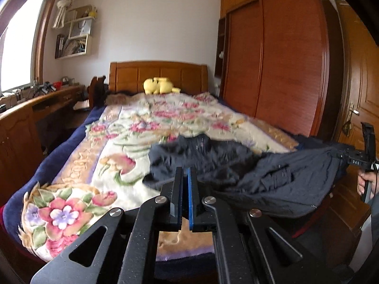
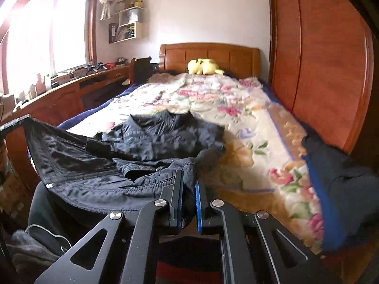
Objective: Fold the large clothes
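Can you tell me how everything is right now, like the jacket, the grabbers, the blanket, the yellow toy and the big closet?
dark jacket: near edge lifted, rest crumpled on the blanket.
left gripper: shut on the jacket's edge.
right gripper: shut on the jacket's edge.
floral blanket: spread over the bed, rumpled.
yellow plush toy: lying by the headboard.
wardrobe doors: closed.

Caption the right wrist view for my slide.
Right gripper shut on dark jacket, its hem lifted over floral blanket.
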A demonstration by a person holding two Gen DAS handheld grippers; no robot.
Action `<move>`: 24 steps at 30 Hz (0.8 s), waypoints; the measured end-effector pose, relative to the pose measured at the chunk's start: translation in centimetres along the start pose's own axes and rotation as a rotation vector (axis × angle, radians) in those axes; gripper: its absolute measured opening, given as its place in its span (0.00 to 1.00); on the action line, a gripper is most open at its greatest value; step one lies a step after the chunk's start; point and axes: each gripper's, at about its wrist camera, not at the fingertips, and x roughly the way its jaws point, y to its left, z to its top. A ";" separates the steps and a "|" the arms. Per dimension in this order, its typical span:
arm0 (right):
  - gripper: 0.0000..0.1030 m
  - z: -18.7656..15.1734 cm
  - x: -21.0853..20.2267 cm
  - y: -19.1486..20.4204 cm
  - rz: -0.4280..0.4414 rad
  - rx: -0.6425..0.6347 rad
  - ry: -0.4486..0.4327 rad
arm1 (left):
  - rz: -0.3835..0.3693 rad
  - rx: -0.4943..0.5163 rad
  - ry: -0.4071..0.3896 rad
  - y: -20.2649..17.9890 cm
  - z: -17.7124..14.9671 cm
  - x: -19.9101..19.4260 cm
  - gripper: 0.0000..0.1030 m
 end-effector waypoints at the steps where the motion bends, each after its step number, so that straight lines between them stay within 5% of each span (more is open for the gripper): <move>1: 0.08 0.1 -0.9 0.1 0.005 -0.003 -0.014 | 0.003 0.004 -0.011 -0.2 0.1 -0.5 0.04; 6: 0.07 0.0 -5.0 0.1 0.018 -0.015 -0.077 | 0.038 0.029 -0.135 -1.2 1.1 -4.7 0.00; 9: 0.07 -0.6 -5.0 0.4 0.030 -0.041 -0.063 | 0.049 0.044 -0.137 -0.6 1.6 -5.1 0.00; 16: 0.07 0.8 0.3 1.0 0.068 -0.054 -0.029 | 0.021 -0.003 0.097 1.7 -2.2 1.2 0.00; 20: 0.07 1.9 1.5 1.1 0.084 -0.048 -0.035 | -0.003 -0.051 0.269 2.3 -7.0 6.0 0.23; 24: 0.07 2.0 2.4 2.1 0.088 -0.076 -0.019 | -0.023 -0.112 0.398 2.3 -11.7 9.1 0.28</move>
